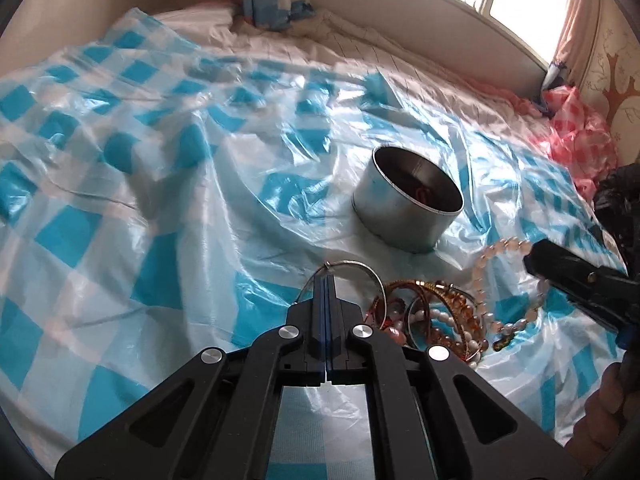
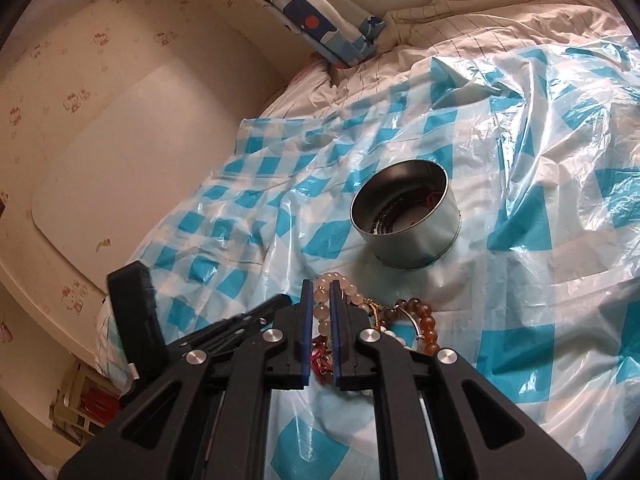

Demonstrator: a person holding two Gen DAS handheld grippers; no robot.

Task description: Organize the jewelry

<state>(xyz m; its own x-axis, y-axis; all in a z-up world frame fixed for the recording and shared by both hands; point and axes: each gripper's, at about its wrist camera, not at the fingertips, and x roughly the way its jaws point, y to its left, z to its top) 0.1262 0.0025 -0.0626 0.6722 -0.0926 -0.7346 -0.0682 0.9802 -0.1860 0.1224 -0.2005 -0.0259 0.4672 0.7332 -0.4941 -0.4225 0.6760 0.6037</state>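
A round metal tin (image 1: 408,204) stands open on the blue-checked plastic sheet (image 1: 160,168), with some jewelry inside; it also shows in the right wrist view (image 2: 406,220). A heap of bead bracelets and bangles (image 1: 436,316) lies just in front of it. My left gripper (image 1: 327,276) is shut on a thin silver bangle (image 1: 356,267) at the heap's left edge. My right gripper (image 2: 321,294) is shut on a pale pink bead bracelet (image 2: 332,284) at the heap's right side; that bracelet shows in the left view (image 1: 496,256) too. Brown beads (image 2: 420,316) lie beside it.
The sheet covers a bed with a pale quilt (image 2: 480,24). A blue patterned pillow (image 2: 320,28) leans at the headboard. A pink plastic bag (image 1: 576,132) lies at the bed's far right under the window. My left gripper's body (image 2: 136,320) is close on the right gripper's left.
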